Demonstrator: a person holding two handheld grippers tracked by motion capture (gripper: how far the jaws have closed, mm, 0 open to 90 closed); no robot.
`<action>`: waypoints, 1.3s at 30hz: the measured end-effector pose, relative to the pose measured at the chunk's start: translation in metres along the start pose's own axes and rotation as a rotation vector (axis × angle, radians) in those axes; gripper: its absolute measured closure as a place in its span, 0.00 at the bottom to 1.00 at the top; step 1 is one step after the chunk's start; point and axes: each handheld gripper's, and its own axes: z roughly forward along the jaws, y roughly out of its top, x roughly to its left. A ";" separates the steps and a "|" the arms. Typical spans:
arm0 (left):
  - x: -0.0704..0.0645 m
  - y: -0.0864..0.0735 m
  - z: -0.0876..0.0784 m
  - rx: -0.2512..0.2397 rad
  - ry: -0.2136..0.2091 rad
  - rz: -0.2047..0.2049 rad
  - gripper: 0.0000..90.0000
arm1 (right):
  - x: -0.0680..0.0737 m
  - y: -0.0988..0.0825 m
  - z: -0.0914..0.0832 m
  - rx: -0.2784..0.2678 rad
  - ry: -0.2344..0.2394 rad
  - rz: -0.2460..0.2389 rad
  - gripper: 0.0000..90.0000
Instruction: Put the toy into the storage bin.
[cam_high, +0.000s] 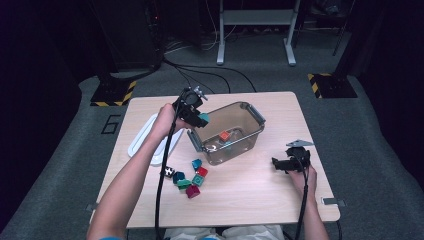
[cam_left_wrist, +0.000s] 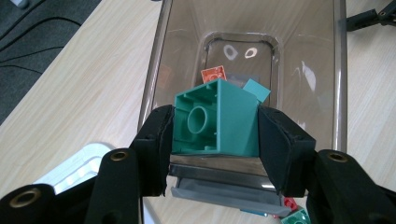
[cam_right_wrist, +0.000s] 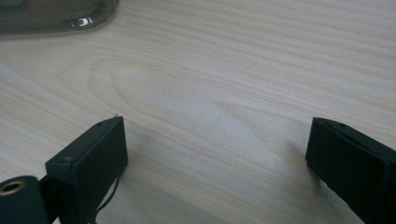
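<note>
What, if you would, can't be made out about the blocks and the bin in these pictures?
- Green block: its far faces, left gripper view, turned away; the left gripper pads cover its sides.
- Bin: floor partly hidden behind that block; a teal piece only peeks out.
- Loose blocks: shapes too small, high view.

Grey carpet floor (cam_high: 360, 150), dim room, black cables (cam_high: 200, 70) behind the wooden table (cam_high: 250, 200).

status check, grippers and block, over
Left gripper shut on green block, over bin. Right gripper open, empty, on table. Nothing in the way.
</note>
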 end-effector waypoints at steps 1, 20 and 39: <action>0.000 0.001 0.001 -0.001 -0.002 0.001 0.53 | 0.000 0.000 0.000 0.000 0.000 0.000 0.05; 0.002 0.017 0.029 0.020 -0.028 -0.007 0.53 | 0.000 0.000 0.000 0.000 0.000 0.000 0.06; 0.004 0.024 0.063 0.072 -0.049 -0.024 0.53 | 0.000 0.000 0.000 -0.001 0.001 0.000 0.06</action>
